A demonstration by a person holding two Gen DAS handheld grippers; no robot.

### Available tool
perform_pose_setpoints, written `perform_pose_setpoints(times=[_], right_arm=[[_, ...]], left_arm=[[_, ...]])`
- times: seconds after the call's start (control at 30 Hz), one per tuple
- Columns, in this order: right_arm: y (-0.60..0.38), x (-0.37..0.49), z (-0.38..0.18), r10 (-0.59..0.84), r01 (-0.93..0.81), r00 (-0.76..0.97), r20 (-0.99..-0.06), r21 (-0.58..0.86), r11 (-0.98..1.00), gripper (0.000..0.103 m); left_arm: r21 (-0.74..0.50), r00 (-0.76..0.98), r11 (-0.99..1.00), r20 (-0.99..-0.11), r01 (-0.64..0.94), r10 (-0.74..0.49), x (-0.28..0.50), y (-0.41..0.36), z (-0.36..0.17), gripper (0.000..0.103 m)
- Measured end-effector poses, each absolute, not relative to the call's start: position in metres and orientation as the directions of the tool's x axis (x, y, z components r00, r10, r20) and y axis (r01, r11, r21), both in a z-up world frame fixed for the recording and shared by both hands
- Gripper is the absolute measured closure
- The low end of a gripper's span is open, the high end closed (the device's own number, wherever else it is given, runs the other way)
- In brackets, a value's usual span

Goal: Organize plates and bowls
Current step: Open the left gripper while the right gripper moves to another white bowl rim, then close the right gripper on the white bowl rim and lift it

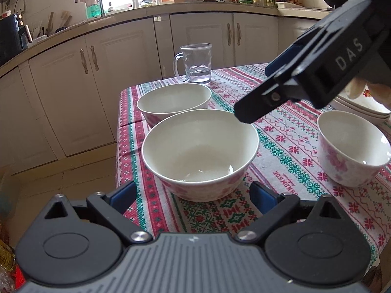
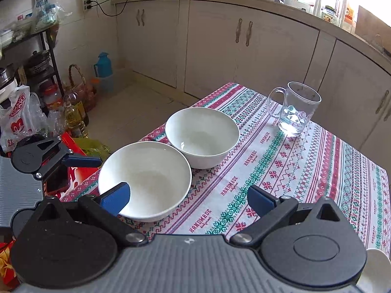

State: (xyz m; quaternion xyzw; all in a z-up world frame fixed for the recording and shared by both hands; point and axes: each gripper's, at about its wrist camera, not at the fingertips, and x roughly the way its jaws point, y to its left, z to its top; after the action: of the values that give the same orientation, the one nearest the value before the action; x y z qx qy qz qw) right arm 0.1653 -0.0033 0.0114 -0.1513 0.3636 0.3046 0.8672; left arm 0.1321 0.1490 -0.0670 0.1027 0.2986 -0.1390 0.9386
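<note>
Item 1: my left gripper, jaws spread wide and empty, low at the table's near edge, framing the near bowl without touching it.

Item 2: my right gripper, likewise released and holding nothing, hovering above the tablecloth; its left finger overlaps the near bowl's rim in view, though I cannot tell if it touches. Its housing reads "DAS" in the left wrist view.

Item 3: two large white bowls with pink floral outsides, both upright and empty. The far bowl stands just beside the near one.

Item 4: small floral bowl, upright, well to the right.

Item 5: stack of white plates behind it, mostly hidden.

Item 6: clear glass mug, a little water inside, near the far edge.

Item 7: cloth, red-and-green cross-stitch pattern, printed "HANDMADE" repeatedly.
</note>
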Motion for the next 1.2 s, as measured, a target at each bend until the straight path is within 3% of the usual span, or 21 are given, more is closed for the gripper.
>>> perform_pose_setpoints(times=[0.3,0.43,0.7,0.9,1.2], right_arm=[[0.022,0.186,-0.005,0.452,-0.701,0.465,-0.761,-0.004,0.713,0.001],[0.029,0.192,-0.012,0.459,-0.718,0.427,-0.779,0.016,0.696,0.016],[0.034,0.202,-0.02,0.465,-0.719,0.391,-0.794,0.052,0.694,0.02],[0.034,0.206,-0.022,0.483,-0.715,0.367,-0.795,0.09,0.693,0.029],[0.034,0.206,-0.021,0.487,-0.711,0.366,-0.793,0.1,0.696,0.03]], left_arm=[[0.12,0.781,0.93,-0.586,0.348,-0.216,0.143,0.144,-0.072,0.005],[0.116,0.777,0.924,-0.585,0.364,-0.232,0.143,0.143,-0.073,0.005],[0.124,0.791,0.919,-0.56,0.373,-0.246,0.145,0.145,-0.068,0.006],[0.105,0.784,0.917,-0.56,0.385,-0.266,0.147,0.147,-0.067,0.009],[0.105,0.778,0.916,-0.57,0.387,-0.263,0.149,0.146,-0.065,0.009]])
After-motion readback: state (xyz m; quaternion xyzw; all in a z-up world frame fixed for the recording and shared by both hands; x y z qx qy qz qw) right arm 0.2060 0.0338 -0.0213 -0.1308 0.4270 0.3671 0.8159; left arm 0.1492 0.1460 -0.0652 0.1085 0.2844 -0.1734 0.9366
